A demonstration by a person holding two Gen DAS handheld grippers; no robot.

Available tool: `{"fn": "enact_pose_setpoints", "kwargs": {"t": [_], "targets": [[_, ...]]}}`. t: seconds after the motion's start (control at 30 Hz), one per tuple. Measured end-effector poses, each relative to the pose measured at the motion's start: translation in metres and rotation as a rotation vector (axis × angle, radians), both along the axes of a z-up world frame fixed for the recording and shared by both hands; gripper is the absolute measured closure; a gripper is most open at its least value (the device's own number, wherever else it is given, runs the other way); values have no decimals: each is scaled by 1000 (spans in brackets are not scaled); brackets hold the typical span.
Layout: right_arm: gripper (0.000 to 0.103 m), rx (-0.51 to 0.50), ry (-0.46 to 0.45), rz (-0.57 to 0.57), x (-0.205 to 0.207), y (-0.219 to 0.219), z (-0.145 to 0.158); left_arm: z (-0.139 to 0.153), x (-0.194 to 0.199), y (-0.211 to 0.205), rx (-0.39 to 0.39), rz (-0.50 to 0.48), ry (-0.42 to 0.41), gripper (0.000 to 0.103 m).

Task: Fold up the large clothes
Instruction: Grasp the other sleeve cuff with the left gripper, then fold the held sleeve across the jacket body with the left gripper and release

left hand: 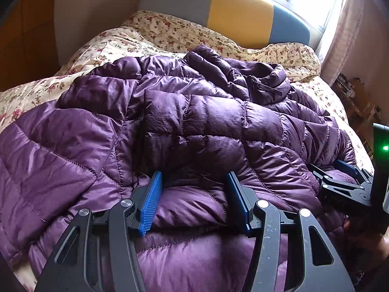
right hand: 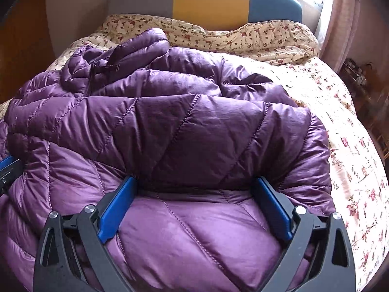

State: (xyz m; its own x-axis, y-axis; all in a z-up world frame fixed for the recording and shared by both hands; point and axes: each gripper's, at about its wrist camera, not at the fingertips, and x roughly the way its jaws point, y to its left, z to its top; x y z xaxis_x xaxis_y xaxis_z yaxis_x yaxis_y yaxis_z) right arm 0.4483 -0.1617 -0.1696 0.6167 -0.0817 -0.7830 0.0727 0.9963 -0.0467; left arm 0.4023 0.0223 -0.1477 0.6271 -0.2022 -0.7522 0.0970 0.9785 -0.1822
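A purple quilted puffer jacket (left hand: 194, 126) lies spread on the bed, collar (left hand: 272, 82) toward the headboard. It also fills the right wrist view (right hand: 170, 126). My left gripper (left hand: 194, 180) is open, its blue pads pressed into the jacket's near fold with padding bulging between them. My right gripper (right hand: 197, 185) is open wider, its fingers also sunk into the near hem area. The right gripper also shows at the right edge of the left wrist view (left hand: 345, 177). Neither is closed on fabric.
The bed has a floral cream quilt (right hand: 328, 102). A grey, yellow and blue headboard (left hand: 238, 12) stands behind. A bright window and pink curtain (left hand: 345, 31) are at the right. A wooden wardrobe (left hand: 24, 31) stands at the left.
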Motion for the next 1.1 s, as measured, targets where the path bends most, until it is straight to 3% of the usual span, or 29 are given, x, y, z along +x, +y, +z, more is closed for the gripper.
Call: {"fn": "enact_pose_setpoints", "kwargs": {"t": [0.17, 0.23, 0.3, 0.37, 0.53, 0.6, 0.7, 0.83, 0.97, 1.0, 1.03, 1.1], "targets": [[5, -8, -6, -3, 1, 1, -2, 7, -4, 4, -30, 12, 4, 46], [5, -9, -8, -4, 1, 1, -3, 15, -16, 14, -73, 30, 3, 39], [5, -11, -8, -5, 0, 1, -3, 23, -30, 28, -91, 82, -3, 25], [5, -12, -10, -5, -3, 2, -3, 28, -52, 56, -172, 148, 5, 25], [4, -16, -11, -5, -2, 2, -3, 28, -127, 151, -307, 402, 39, 25], [4, -15, -12, -6, -2, 1, -3, 21, -172, 204, -377, 560, 54, 25], [4, -17, -12, -5, -2, 1, -3, 15, -232, 265, -415, 759, 46, 27], [4, -16, -12, -5, -3, 1, -3, 7, -292, 335, -538, 981, 13, 37], [4, -18, -13, -5, -4, 1, -2, 6, -300, 361, -566, 1068, -21, 39], [4, -18, -13, -5, -4, 1, -2, 5, -297, 364, -562, 1084, -19, 49], [4, -17, -13, -5, -3, 1, -2, 4, -292, 367, -535, 1095, -13, 68], [4, -18, -13, -4, -4, 0, -2, 2, -281, 372, -513, 1085, -3, 85]]}}
